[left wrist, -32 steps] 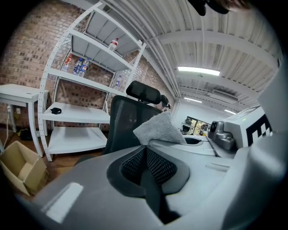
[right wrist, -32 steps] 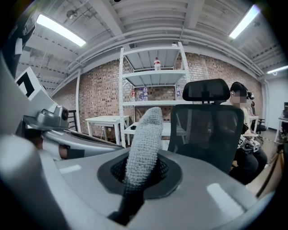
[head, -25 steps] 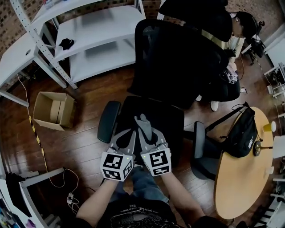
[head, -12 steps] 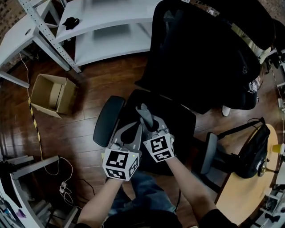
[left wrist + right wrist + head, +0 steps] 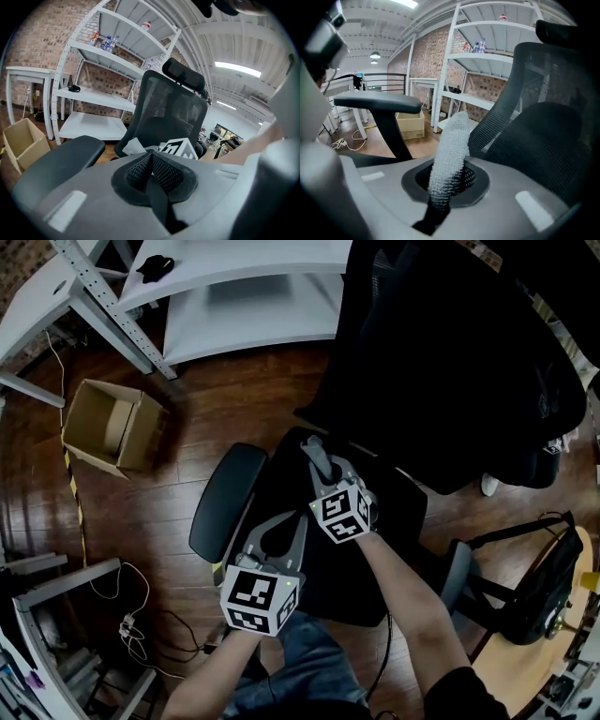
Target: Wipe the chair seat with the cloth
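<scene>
The right gripper (image 5: 326, 474) is clamped on the cloth (image 5: 450, 150), which sticks out along the jaws' line toward the backrest. It is above the seat (image 5: 319, 563); whether the cloth touches it is unclear. The left gripper (image 5: 151, 171), jaws pressed together on nothing, sits nearer the seat's front edge.

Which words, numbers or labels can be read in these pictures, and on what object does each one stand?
No text can be read anywhere.
Left black-and-white marker cube and right black-and-white marker cube: square patterns only, no letters.
Small far-off bottles: labels too small to read.
Brown cardboard box: no print visible.
</scene>
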Demonstrator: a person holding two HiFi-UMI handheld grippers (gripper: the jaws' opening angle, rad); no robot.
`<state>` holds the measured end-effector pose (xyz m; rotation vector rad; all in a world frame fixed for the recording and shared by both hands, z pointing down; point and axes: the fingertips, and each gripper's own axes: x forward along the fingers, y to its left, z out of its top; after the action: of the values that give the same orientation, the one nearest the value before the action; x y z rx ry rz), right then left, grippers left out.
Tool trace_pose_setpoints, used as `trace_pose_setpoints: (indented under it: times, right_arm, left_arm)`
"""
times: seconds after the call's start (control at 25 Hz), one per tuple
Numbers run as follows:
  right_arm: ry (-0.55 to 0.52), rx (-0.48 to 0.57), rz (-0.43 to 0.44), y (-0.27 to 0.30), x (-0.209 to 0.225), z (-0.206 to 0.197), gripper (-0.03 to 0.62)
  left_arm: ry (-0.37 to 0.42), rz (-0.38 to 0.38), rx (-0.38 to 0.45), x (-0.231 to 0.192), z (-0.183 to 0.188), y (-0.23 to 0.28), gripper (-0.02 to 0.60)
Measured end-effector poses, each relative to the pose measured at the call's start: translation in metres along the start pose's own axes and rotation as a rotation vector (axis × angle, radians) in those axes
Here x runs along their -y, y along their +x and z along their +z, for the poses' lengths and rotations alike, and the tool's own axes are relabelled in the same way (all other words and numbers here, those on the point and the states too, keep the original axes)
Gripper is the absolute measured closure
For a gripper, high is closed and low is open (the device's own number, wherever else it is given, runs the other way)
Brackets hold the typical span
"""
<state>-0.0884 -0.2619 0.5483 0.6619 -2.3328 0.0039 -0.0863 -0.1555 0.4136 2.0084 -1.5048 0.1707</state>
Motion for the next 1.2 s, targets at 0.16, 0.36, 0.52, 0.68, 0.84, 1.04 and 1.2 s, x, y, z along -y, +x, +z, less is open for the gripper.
trace_pose_setpoints:
  times: [0.16,0.36,0.52,0.68,0.84,1.04,1.2]
  right_arm:
    - [-0.095,-0.065,0.037,0.037,0.006,-0.023,0.583]
    - [-0.183,-0.159,0.051,0.070,0.006,-0.052,0.583]
    - [-0.214,-0.193,0.024,0.083,0.016,-0.062,0.583]
    - [-0.216,-0.198,0.028,0.091,0.012,-0.060,0.583]
    - [-0.208,-0.186,0.057,0.088,-0.010,-0.060,0.583]
    - [-0.170,-0.171,0.081,0.071,-0.044,-0.063,0.583]
    - [-0.153,-0.150,0.096,0.054,-0.077,-0.065,0.583]
  left_arm:
    - [-0.001,-0.006,-0.017,0.001,-0.011,-0.001,0.577]
    - [-0.030,0.012,-0.020,-0.005,-0.021,0.002,0.577]
    - [-0.018,0.010,-0.018,-0.008,-0.023,0.001,0.577]
    - [-0.020,0.013,-0.017,-0.016,-0.028,-0.006,0.577]
    - [-0.028,0.002,-0.030,-0.019,-0.037,-0.012,0.577]
    - [-0.035,-0.017,-0.042,-0.018,-0.043,-0.025,0.577]
    - [-0.001,-0.034,-0.051,-0.016,-0.049,-0.041,0.577]
